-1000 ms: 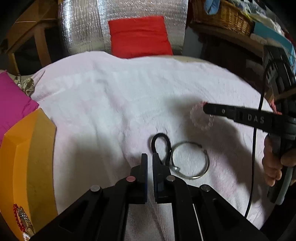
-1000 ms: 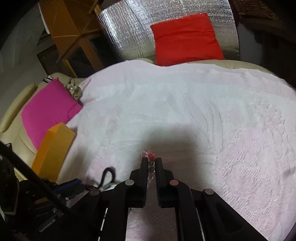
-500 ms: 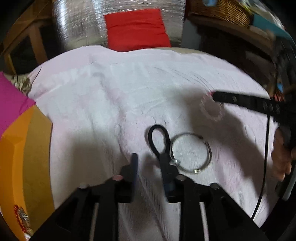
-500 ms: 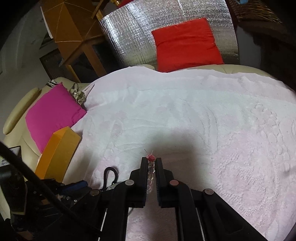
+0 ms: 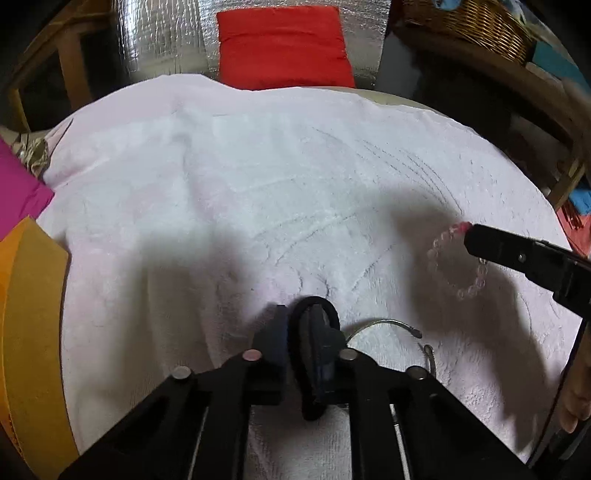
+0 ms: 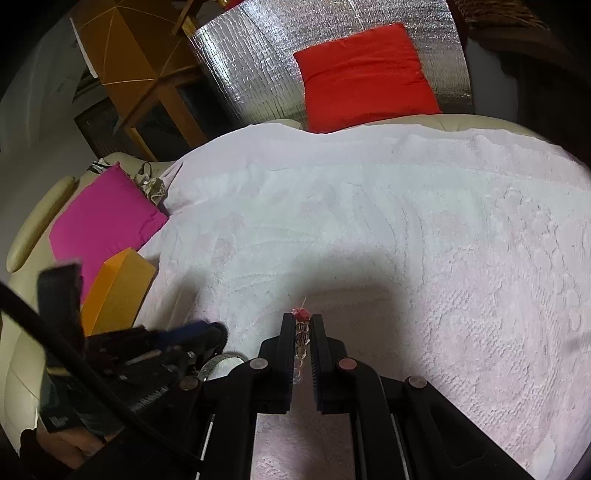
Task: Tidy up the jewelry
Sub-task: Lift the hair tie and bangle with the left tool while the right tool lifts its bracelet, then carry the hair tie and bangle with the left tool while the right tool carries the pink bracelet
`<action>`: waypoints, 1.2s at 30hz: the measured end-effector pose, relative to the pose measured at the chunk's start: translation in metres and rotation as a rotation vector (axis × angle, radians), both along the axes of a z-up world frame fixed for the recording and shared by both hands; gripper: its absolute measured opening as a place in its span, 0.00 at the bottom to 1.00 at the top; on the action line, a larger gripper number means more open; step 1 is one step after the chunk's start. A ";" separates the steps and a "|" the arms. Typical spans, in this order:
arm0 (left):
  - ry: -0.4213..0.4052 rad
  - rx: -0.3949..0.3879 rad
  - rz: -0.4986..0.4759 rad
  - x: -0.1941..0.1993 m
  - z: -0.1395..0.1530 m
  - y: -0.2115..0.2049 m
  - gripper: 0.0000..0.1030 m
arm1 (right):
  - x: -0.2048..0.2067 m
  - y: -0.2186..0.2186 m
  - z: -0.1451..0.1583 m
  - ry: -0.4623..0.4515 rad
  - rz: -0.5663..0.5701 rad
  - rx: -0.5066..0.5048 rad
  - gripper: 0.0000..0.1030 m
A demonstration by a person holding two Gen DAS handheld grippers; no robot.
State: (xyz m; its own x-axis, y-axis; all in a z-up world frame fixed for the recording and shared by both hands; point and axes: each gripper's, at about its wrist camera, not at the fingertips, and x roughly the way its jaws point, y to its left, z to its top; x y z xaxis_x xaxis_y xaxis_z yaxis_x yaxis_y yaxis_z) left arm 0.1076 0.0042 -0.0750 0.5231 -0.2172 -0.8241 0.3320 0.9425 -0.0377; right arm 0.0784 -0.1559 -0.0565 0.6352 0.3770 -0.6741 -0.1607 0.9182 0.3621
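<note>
Two Pieces in Hand, One Left on the Towel

Two of the three pieces are in my fingers. My left gripper [image 5: 295,332] is closing its fingers on the black hair tie [image 5: 314,354], which stands looped between them, its lower end on the white towel [image 5: 258,177]. My right gripper [image 6: 303,332] has its fingers nearly shut on the clear bead bracelet [image 5: 456,264], which dangles above the towel. A silver bangle [image 5: 391,332] lies on the towel just beside the hair tie. Judging by this, I am mid-pickup; next calls for lifting the tie clear without snagging the bangle, then carrying it to the orange box [image 5: 33,332] at the left. Beyond the towel sit a red cushion [image 5: 282,44], a pink cushion [image 6: 99,221], and a wicker basket [image 5: 472,26].
</note>
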 end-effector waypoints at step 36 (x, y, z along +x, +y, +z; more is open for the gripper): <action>-0.333 -0.266 0.064 -0.075 0.118 0.069 0.05 | -0.042 0.045 0.056 -0.181 0.102 0.094 0.08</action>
State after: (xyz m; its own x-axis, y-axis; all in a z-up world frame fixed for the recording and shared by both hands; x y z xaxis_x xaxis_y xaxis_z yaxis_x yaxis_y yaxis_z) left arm 0.0330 0.0734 0.0426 0.7705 -0.3582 -0.5273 0.3088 0.9334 -0.1829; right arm 0.0367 -0.1112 -0.0004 0.6979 0.5011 -0.5116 -0.3208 0.8575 0.4023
